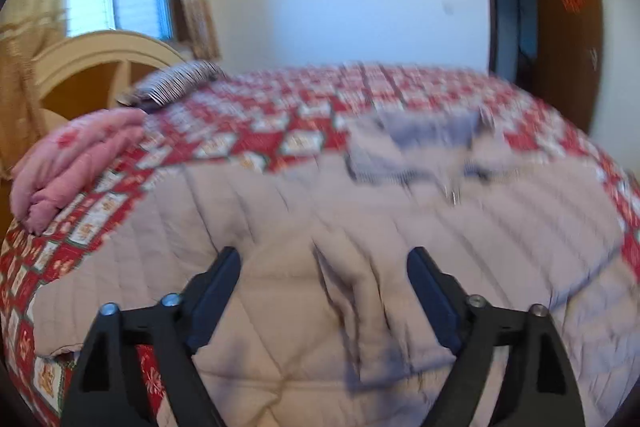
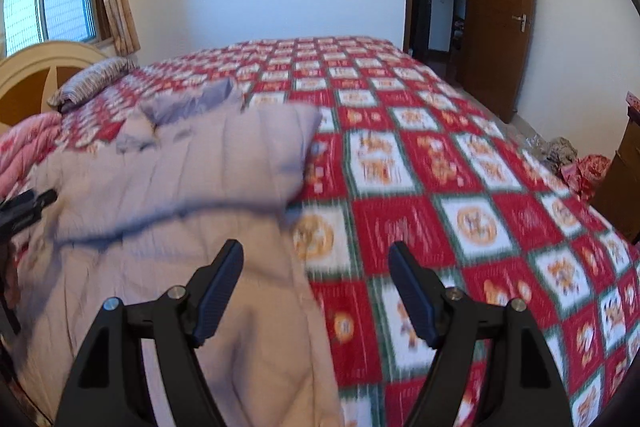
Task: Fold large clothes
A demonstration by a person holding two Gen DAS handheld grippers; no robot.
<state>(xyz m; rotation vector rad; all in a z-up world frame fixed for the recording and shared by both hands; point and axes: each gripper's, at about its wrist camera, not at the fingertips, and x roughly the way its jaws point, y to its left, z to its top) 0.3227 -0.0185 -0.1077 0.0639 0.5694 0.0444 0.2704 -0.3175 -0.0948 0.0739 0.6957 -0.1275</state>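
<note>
Coat [image 1: 400, 227] lies apparently spread on bed [image 2: 480, 187].

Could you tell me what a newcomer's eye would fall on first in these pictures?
First the red checked bedspread covering the whole bed, then the pale quilted coat spread on its near left side. Both grippers, left gripper and right gripper, hang open above the coat's near edge.

One quilted coat [image 1: 360, 227], one pillow [image 2: 92, 79], one pink blanket [image 1: 76, 163].
</note>
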